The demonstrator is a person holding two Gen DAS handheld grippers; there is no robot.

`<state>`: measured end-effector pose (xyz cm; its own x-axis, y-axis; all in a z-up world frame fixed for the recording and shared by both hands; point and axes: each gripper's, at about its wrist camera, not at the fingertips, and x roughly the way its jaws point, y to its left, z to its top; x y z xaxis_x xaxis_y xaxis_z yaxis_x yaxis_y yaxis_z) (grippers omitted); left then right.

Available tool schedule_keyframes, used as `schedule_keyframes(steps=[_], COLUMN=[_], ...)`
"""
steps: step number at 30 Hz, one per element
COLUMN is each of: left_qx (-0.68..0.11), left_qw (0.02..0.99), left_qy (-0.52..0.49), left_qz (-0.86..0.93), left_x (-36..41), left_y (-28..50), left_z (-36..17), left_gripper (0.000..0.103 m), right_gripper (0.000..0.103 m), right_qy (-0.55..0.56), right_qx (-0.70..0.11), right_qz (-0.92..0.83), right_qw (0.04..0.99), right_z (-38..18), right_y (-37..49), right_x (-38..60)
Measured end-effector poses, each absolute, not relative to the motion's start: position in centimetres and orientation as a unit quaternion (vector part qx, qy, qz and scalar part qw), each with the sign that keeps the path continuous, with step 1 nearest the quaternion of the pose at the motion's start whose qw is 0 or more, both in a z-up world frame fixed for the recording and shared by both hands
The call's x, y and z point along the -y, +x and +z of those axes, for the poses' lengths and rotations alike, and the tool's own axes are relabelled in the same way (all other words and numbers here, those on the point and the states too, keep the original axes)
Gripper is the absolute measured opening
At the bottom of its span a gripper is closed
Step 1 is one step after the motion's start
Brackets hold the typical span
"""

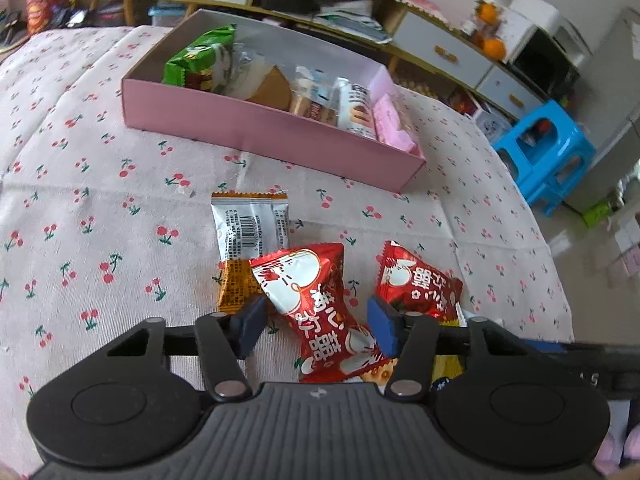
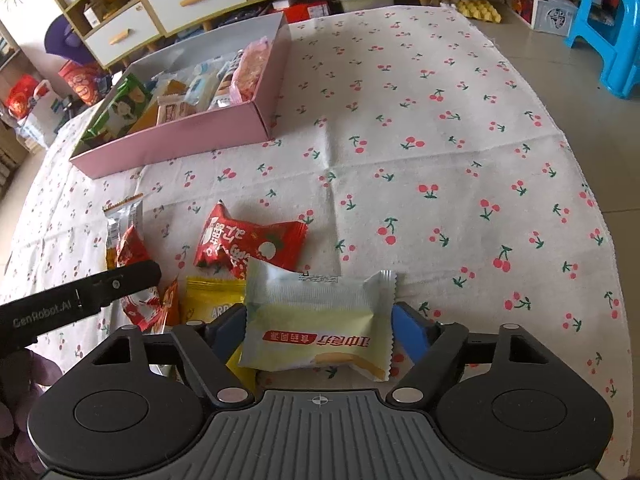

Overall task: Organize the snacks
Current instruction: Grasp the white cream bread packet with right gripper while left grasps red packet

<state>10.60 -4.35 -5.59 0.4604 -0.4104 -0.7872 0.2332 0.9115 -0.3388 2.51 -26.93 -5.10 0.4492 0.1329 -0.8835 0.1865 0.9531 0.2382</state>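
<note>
Left wrist view shows the left gripper (image 1: 316, 326) straddling a red crinkly foil snack packet (image 1: 320, 312) on the cherry-print tablecloth (image 1: 100, 200), its long axis running away toward the pink cardboard box (image 1: 264, 128), pads half-open, seemingly just touching its sides.

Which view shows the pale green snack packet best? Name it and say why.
Right wrist view: the pale green snack packet lies whole between the right tongs, label visible. The left wrist view does not show it.
</note>
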Motion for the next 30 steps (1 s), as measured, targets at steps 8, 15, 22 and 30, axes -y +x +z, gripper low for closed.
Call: schedule_keyframes(steps=[8,15,22,30], left_qx=[-0.497,-0.501,-0.498,-0.479], left_qw=[0.843,0.839,0.84,0.851], left_qy=[-0.097,-0.096,-0.09,-0.081], left_qz=[-0.179,-0.187,-0.196,-0.199], left_x=[3.9,3.4,2.9,2.7], left_y=[10.7,10.6,10.5,11.0], left_z=[-5.5,-4.8,-3.4,-1.7], left_gripper=[0.026,0.024,0.024,0.024], right_gripper=[0.065,0.064,0.064,0.064], right_qy=[0.14,0.148,0.175,0.184], right_qx=[-0.524,-0.524,-0.507,-0.483], right_qz=[-0.021,-0.02,-0.022,-0.023], right_qw=[0.84,0.839,0.844,0.856], right_z=[-5.3,-4.9,-3.3,-1.3], right_y=[2.5,2.6,2.9,4.1], right_x=[27.1,27.3,28.1,27.9])
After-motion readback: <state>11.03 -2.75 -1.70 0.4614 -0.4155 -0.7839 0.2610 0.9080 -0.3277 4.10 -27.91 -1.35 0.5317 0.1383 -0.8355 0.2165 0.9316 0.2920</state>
